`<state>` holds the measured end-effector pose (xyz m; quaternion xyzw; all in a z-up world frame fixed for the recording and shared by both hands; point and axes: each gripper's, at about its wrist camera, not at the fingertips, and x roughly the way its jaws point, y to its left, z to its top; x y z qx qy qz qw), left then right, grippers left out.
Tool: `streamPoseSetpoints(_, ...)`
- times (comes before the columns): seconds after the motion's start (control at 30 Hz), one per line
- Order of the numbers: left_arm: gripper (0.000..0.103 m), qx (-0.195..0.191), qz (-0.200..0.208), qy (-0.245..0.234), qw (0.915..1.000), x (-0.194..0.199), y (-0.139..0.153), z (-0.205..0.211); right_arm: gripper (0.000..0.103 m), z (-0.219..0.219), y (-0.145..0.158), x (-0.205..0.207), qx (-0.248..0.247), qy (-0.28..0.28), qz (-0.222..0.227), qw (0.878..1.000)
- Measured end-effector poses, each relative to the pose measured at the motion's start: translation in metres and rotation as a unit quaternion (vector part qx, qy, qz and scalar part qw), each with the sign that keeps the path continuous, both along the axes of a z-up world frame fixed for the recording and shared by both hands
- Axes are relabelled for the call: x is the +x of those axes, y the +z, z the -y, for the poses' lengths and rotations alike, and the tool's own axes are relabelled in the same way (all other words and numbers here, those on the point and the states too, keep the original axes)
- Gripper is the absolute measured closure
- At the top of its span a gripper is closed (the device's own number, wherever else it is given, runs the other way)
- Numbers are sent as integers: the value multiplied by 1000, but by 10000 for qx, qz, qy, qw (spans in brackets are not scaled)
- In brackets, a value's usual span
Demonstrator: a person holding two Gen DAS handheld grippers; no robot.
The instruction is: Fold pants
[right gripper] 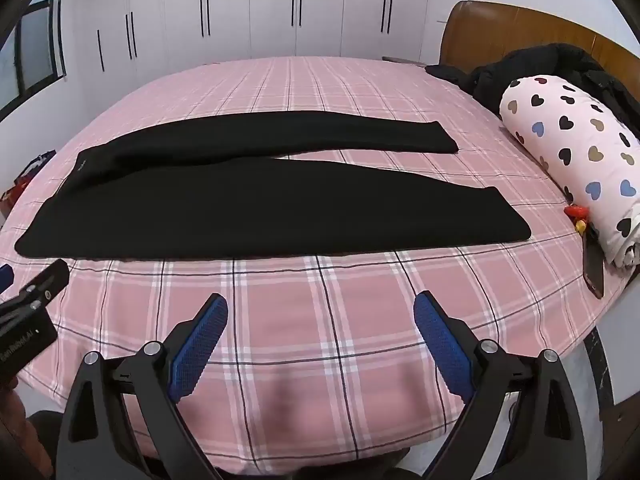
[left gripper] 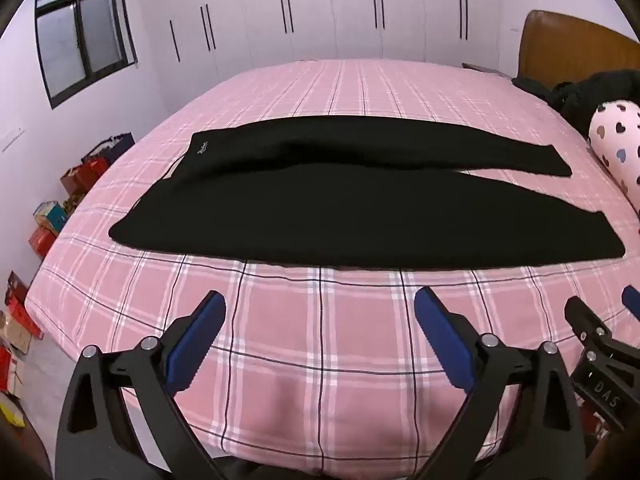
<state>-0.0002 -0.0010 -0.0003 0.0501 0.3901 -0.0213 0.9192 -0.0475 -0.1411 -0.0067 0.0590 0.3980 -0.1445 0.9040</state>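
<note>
Black-framed left gripper [left gripper: 320,316] and right gripper [right gripper: 320,314] tilt downward over the bed [left gripper: 320,360], ribbed blue pads spread wide, empty. Black pants [left gripper: 320,220] lie flat beyond on pink checked sheet, legs rightward.

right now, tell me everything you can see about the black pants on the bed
The pants are plain black, soft and matte like knit or fleece, with a small pale logo near the waistband. They lie flat and unfolded on the pink plaid bedspread, waist toward the window side, both legs stretched toward the headboard side and parted in a narrow V. The near leg looks wider than the far one. Only the bedspread touches them; both claws are short of the near edge.
</note>
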Motion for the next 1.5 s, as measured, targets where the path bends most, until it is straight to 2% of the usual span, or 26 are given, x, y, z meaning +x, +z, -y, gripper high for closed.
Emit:
streamPoseSetpoints(0.07, 10, 40, -53, -68, 10000, 3, -1, 1, 11, 1, -1, 0, 64, -22, -23, 10000)
streamPoseSetpoints(0.1, 10, 63, 157, -69, 9998, -4, -1, 2, 11, 3, -1, 0, 112, -30, -24, 9999)
streamPoseSetpoints(0.2, 10, 40, 145, -100, 9998, -2, 1, 1, 11, 8, -2, -1, 260, -86, -27, 9996)
streamPoseSetpoints(0.3, 10, 104, 129, -67, 9998, -5, -3, 10, 11, 3, 0, 1, 202, -119, 12, 9997)
streamPoseSetpoints(1.5, 10, 76, -49, -140, 9999, -6, -16, 16, 11, -3, -3, 2, 188, -46, -8, 9998)
